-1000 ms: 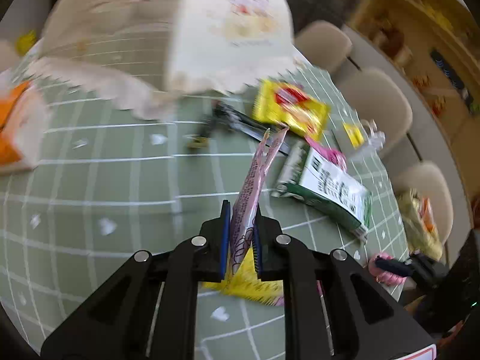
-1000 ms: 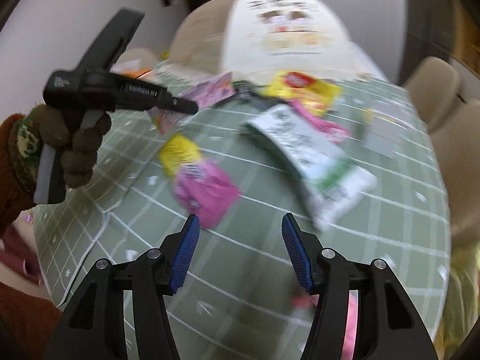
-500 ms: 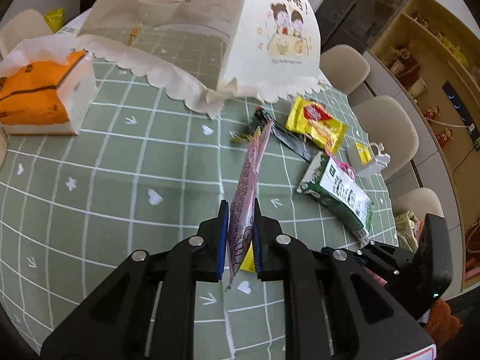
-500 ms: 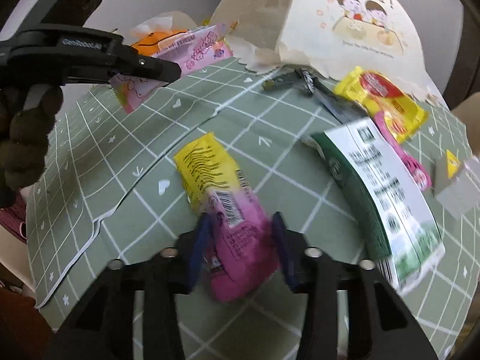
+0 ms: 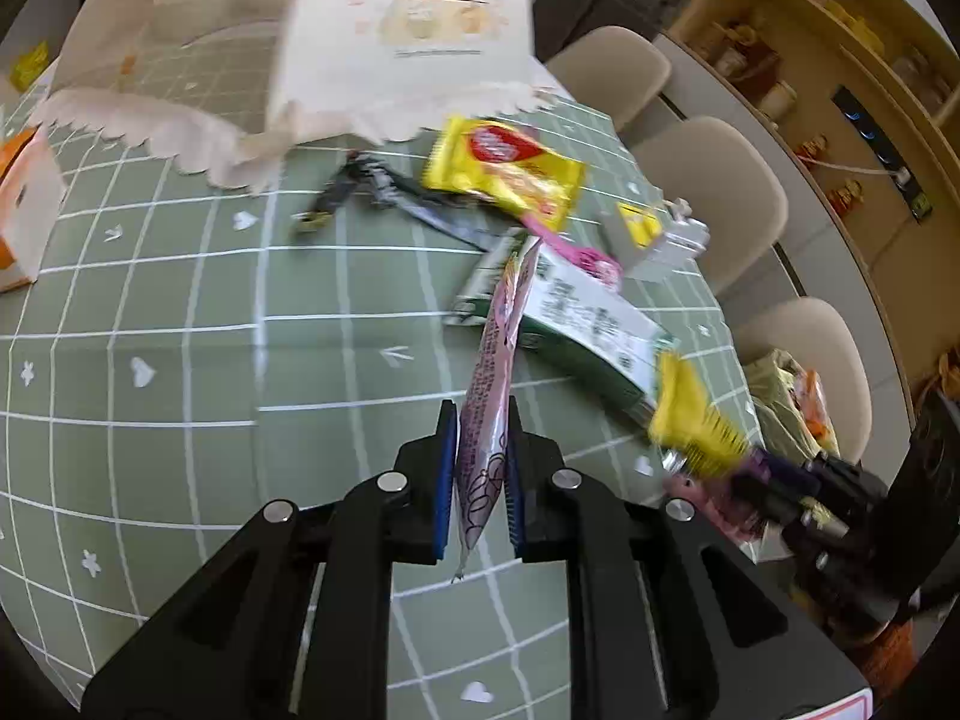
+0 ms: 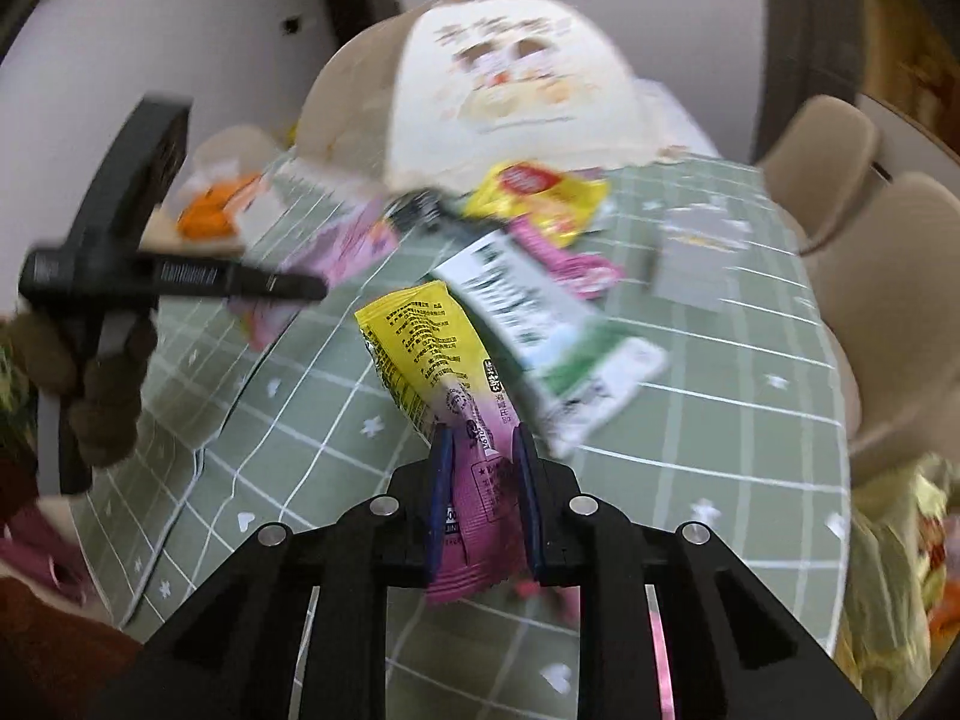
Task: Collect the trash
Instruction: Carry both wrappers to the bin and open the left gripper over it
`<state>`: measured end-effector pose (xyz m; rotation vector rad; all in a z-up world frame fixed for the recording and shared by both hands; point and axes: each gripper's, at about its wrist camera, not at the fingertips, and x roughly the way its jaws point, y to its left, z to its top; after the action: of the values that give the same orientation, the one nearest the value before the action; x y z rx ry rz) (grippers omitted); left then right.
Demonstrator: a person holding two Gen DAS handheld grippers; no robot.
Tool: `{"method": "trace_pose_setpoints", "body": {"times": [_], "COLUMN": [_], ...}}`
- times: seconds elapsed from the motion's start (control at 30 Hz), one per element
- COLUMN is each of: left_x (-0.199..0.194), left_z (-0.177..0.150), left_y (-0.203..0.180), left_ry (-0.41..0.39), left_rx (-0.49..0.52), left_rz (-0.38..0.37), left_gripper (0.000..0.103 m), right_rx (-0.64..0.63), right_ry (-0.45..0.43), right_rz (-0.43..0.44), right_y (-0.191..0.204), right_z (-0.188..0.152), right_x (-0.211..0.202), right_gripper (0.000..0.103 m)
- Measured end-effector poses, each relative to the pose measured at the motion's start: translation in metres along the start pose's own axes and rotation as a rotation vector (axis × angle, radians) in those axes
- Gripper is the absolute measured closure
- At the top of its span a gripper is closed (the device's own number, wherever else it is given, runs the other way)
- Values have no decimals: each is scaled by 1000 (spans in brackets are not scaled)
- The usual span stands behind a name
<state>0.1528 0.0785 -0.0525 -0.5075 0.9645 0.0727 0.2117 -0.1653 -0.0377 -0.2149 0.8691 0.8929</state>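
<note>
**Two wrappers pinched, more litter on the table**

My left gripper (image 5: 477,468) is clamped on a pale pink wrapper (image 5: 495,372), edge-on at frame centre, so it stays put while I work the other side. My right gripper (image 6: 480,498) has a yellow-and-pink packet (image 6: 444,384) between its jaws, which are closing on its pink end, seemingly to lift it. Trash remains mid-frame: a green-white carton (image 5: 576,324), a yellow pouch (image 5: 510,165). Blur smears the dome cover (image 6: 510,84); whether the packet has cleared the tablecloth (image 5: 180,360) I cannot tell.

both grippers point steeply down – left gripper (image 5: 478,480) clamped tight, right gripper (image 6: 480,492) with jaws closing.
</note>
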Motion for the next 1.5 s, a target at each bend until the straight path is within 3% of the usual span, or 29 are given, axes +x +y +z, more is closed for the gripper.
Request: {"method": "trace_pose_setpoints", "body": {"times": [0.3,0.47,0.73,1.1,1.5], "left_x": [-26,-39,-58,-35,18], "left_z": [8,9,3,-4,-6], "left_y": [-64,-115,-193,-264,-324], "left_ry": [-66,-126,-204,-143,-50], "left_rx": [112,173,302,419,497], "left_rz": [-61,-56,-108,-229,-283], "left_gripper": [91,91,91,91,91], "right_rx": [44,83,143,266,421], "right_ry": [-117,-187,-258,-298,-289], "right_rz": [-143,-206,-299,-398,-498], "right_y": [-33,-50,-82,-130,-184], "right_z": [0,-5,-26,-63,-97], "right_x": [-63,-100,-156,-199,-225], "right_gripper": [83,83,83,83,83]}}
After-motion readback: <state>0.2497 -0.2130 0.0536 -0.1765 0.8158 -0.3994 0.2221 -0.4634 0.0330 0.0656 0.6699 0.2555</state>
